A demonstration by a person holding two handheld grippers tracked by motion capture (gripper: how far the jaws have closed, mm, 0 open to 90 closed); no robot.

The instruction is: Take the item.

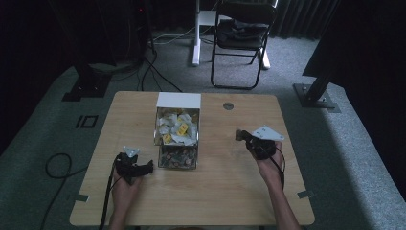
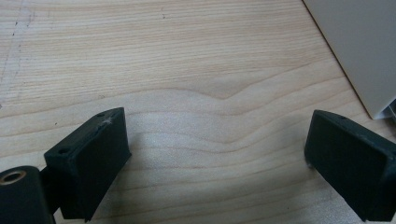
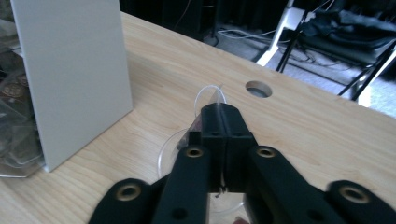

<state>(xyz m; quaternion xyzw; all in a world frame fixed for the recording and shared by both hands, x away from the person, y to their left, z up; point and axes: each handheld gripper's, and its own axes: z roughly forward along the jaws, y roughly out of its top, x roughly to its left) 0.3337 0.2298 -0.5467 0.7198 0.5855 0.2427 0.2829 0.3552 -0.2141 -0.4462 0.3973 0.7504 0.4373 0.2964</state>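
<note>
Two hand-held black grippers rest on a pale wooden table (image 1: 215,191).
Left gripper (image 2: 217,154) gapes over bare wood; right gripper (image 3: 223,121) pinches a clear plastic cup (image 3: 208,95) (tipped sideways) beside a clear compartment box (image 1: 177,132).

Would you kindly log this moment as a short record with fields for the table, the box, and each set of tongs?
table: light wood, round hole near the far edge
box: white-walled, clear-fronted container mid-table, pale and yellow packets above, brown items below
left tongs: open, jaws wide apart over bare wood, beside the box
right tongs: shut on a thin clear plastic piece, exact kind unclear
</note>
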